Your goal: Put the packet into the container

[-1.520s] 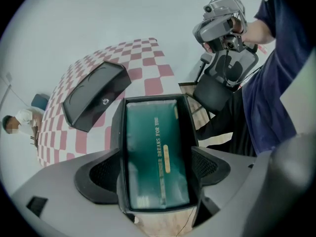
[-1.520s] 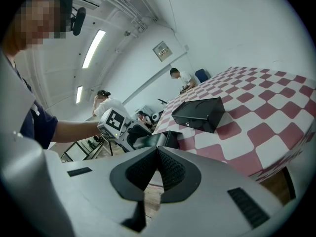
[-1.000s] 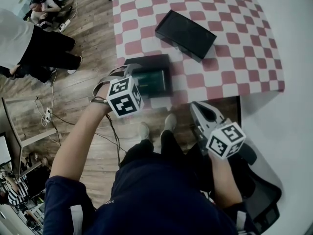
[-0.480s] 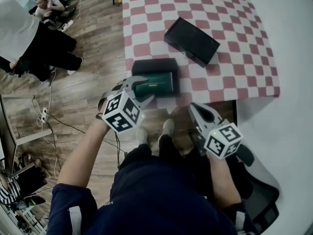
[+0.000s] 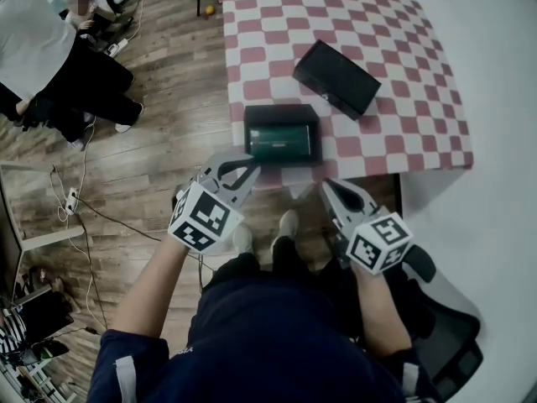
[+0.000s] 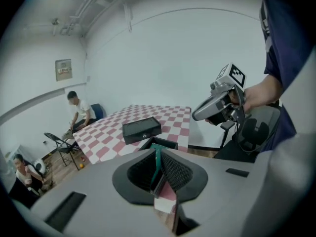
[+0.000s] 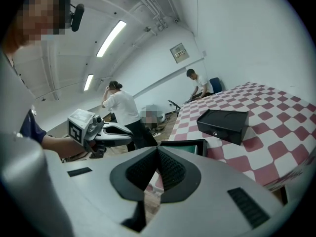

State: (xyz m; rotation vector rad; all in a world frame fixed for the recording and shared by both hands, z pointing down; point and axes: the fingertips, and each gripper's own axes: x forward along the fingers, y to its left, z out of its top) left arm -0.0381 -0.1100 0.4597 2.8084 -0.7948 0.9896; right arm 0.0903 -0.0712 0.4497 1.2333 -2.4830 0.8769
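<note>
My left gripper [image 5: 254, 169] tips down by the table [image 5: 277, 23], its jaws just closed together with nothing between. My right gripper [image 5: 329, 188] is pinched together too. The packet [image 5: 282, 143] lies in the container [image 5: 281, 108].

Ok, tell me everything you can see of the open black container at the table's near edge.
The container is a shallow, rectangular black box, matte and rigid-looking, open on top. It sits flat on the red-and-white checked cloth, long side along the table's near edge. A dark green packet lies flat inside, filling most of it. Nothing else is seen touching it.
</note>
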